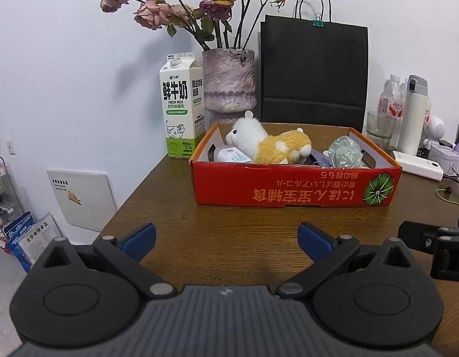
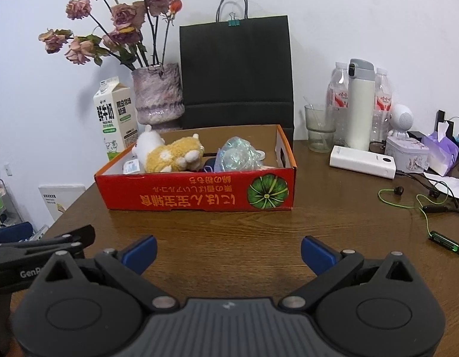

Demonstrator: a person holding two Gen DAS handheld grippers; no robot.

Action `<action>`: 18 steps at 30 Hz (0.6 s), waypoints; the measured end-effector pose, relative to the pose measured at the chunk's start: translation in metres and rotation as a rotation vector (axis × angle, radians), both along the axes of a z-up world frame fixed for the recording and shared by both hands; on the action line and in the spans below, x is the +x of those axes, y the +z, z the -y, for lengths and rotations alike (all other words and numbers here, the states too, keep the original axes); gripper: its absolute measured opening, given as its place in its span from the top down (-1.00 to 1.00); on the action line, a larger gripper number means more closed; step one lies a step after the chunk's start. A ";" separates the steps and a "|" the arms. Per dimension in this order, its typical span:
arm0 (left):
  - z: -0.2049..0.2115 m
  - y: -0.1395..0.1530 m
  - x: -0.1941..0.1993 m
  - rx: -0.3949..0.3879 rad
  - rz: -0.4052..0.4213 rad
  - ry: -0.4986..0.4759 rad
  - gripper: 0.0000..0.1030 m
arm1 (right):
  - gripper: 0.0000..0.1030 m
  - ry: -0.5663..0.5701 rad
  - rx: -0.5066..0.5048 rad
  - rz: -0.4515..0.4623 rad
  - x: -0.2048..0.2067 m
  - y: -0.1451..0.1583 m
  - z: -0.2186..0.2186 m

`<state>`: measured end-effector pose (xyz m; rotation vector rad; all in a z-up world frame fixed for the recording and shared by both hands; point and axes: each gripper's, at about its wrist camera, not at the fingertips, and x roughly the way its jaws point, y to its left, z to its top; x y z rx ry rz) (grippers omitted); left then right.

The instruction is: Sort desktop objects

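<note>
Left wrist view shows my left gripper (image 1: 226, 238) low over the near edge of the bench (image 1: 244, 223), jaws spread wide and carrying nothing. My right gripper (image 2: 228, 251) sits just beside it on the right, jaws likewise released and empty.

Straight ahead on the bench stands the red box (image 1: 294, 189), open at the top. Lying in it I see a plush toy (image 1: 268, 142), a crumpled clear wrapper (image 1: 344, 151) to its right, a small white container (image 1: 232, 154) at the left end and something dark between them that I cannot identify. I judge the sorting partly done: those pieces are in, but loose things remain out on the right side of the bench, well apart from the box: a white power bank (image 2: 363, 162), green earphones (image 2: 422, 205), a tissue pack (image 2: 440, 151) and a small tin (image 2: 406, 154).

At the far edge stand a milk carton (image 1: 181, 107), a vase of dried roses (image 1: 229, 80), a black paper bag (image 1: 314, 71), a glass (image 2: 320, 128), water bottles and a white flask (image 2: 360, 104). The bench is dark wood grain against a plain white wall; at far left a wire rack and bags sit on the floor.
</note>
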<state>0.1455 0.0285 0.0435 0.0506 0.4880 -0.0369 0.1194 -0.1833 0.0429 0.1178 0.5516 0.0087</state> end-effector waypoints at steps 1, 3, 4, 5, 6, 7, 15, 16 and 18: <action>0.000 -0.001 0.001 -0.001 -0.003 0.000 -1.00 | -1.00 0.000 0.003 0.000 0.000 0.000 0.000; 0.000 -0.002 0.001 -0.005 -0.009 -0.002 -1.00 | -1.00 0.001 0.008 0.000 0.000 0.000 0.002; 0.000 -0.002 0.001 -0.005 -0.011 -0.003 -1.00 | -1.00 0.001 0.009 0.000 0.000 0.000 0.002; 0.001 -0.002 0.001 -0.004 -0.012 -0.003 -1.00 | -1.00 0.001 0.009 0.000 0.000 0.000 0.002; 0.002 -0.003 0.001 -0.002 -0.012 -0.005 -1.00 | -1.00 0.002 0.010 0.000 0.000 0.000 0.003; 0.002 -0.003 0.001 -0.001 -0.013 -0.006 -1.00 | -1.00 0.003 0.010 -0.002 0.001 0.000 0.002; 0.004 -0.003 0.000 0.000 -0.015 -0.013 -1.00 | -1.00 0.005 0.010 -0.006 0.001 0.000 0.002; 0.004 -0.003 0.000 0.000 -0.015 -0.013 -1.00 | -1.00 0.006 0.010 -0.007 0.001 0.000 0.002; 0.004 -0.003 0.001 0.000 -0.015 -0.013 -1.00 | -1.00 0.007 0.009 -0.009 0.001 -0.001 0.002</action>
